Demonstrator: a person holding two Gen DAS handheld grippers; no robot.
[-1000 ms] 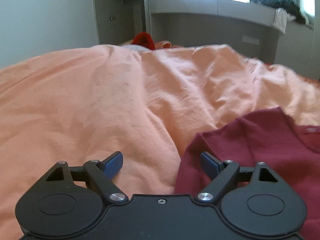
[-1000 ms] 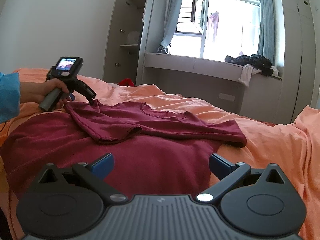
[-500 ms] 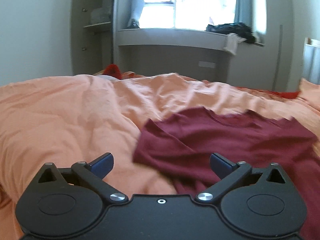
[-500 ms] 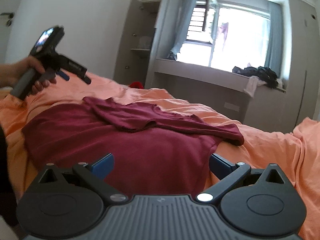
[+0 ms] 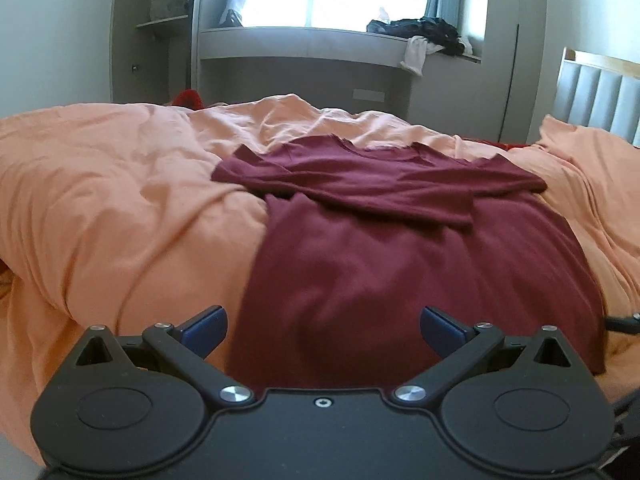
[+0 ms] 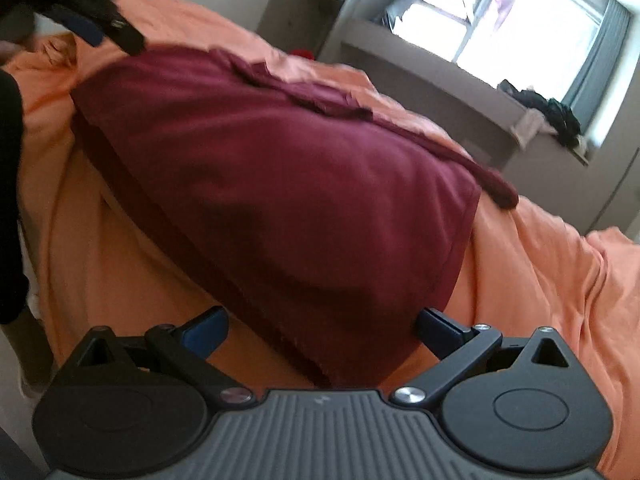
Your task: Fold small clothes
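Observation:
A dark red T-shirt [image 5: 400, 248] lies flat on the orange bed cover [image 5: 120, 200], with its left sleeve folded across the chest. My left gripper [image 5: 322, 326] is open and empty, just above the shirt's near hem at its left corner. My right gripper [image 6: 320, 328] is open and empty over the shirt's [image 6: 280, 168] near right hem corner. The left gripper [image 6: 100, 36] also shows at the top left of the right wrist view, beside the shirt's far edge.
A grey window bench [image 5: 304, 40] with a pile of dark clothes [image 5: 424, 32] stands beyond the bed. An open cupboard [image 5: 160, 28] is at the left. A padded headboard [image 5: 600, 92] is at the right. A red item [image 5: 188, 98] lies at the bed's far edge.
My left gripper has let go of the folded sleeve and drawn back from the shirt's shoulder to its near hem. My right gripper has dropped low and tilted toward the hem's right corner.

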